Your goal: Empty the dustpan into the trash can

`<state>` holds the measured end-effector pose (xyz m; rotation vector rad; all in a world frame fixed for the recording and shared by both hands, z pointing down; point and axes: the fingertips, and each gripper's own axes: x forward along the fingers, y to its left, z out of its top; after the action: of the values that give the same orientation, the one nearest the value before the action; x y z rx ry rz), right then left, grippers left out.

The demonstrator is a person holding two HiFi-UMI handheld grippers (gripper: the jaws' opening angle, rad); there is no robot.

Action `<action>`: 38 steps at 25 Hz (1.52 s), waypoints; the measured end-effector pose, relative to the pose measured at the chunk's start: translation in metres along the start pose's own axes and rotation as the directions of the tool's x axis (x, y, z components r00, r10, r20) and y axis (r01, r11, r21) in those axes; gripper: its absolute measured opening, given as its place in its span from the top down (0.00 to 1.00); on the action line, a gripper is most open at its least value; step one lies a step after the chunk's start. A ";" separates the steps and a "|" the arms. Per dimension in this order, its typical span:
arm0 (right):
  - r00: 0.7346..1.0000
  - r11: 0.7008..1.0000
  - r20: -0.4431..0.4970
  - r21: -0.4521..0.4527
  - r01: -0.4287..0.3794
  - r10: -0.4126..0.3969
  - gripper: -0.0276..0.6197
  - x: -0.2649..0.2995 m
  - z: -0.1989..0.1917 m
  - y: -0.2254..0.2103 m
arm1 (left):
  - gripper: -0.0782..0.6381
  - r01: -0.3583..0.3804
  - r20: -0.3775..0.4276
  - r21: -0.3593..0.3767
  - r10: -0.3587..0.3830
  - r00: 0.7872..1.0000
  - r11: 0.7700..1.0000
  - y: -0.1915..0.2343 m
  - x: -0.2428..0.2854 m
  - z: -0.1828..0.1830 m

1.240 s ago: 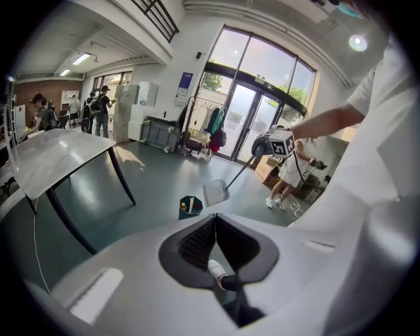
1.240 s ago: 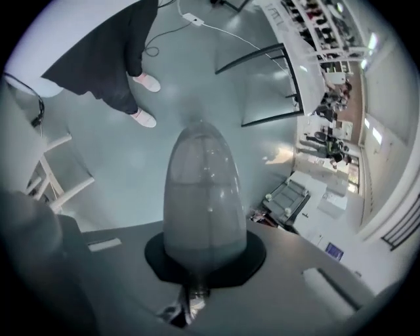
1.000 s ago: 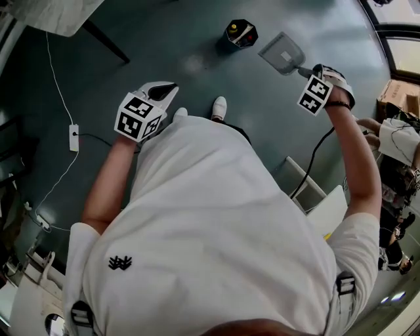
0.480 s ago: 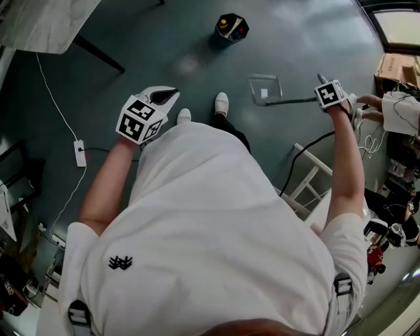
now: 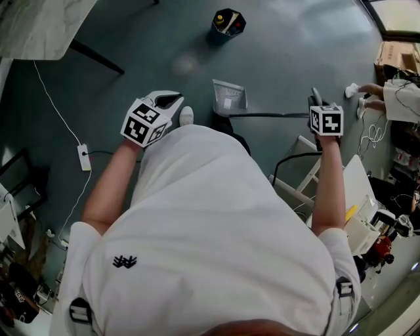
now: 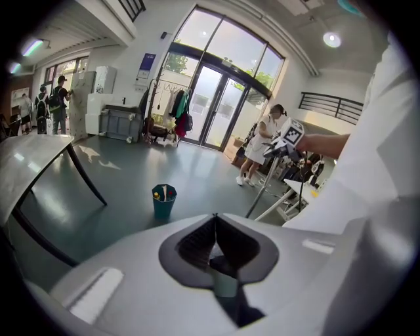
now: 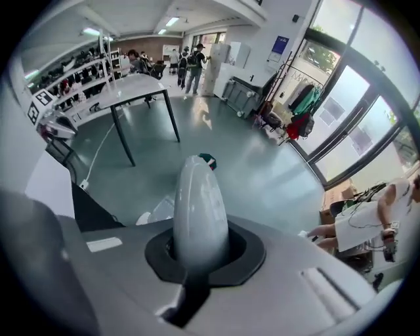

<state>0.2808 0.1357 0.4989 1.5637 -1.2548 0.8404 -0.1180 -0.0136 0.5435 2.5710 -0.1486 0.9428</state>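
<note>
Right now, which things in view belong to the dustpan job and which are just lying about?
Job: dustpan, gripped in the shut right claw; trash can.
Lying about: power strip, table, cardboard box; left claw shut, empty.

White T-shirt (image 5: 216, 223), black logo (image 5: 123, 262), white shoe (image 5: 187, 115), pale-grey left gripper (image 5: 172, 98)

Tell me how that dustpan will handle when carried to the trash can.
Probably light: the right gripper alone holds the dustpan by the end of its long handle. Held that far out, it may sag or twist. The smooth, rounded handle could slip in the gripper.
</note>
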 end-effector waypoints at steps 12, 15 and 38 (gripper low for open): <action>0.938 0.934 0.216 0.174 -0.311 0.272 0.95 0.002 0.041 0.123 | 0.81 0.013 0.018 0.027 -0.014 1.000 1.000 -0.009 0.006 0.007; 0.924 0.923 0.238 0.171 -0.344 0.300 0.95 0.013 0.058 0.141 | 0.81 0.001 0.023 0.015 -0.001 1.000 1.000 -0.006 0.003 0.005; 0.946 0.961 0.203 0.063 -0.271 0.253 0.95 0.024 0.066 0.152 | 0.81 -0.039 0.033 -0.035 0.040 0.999 0.999 0.011 -0.015 -0.016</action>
<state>0.1369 0.0593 0.5355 1.6013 -1.6122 0.9408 -0.1414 -0.0178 0.5485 2.5618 -0.2246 0.9030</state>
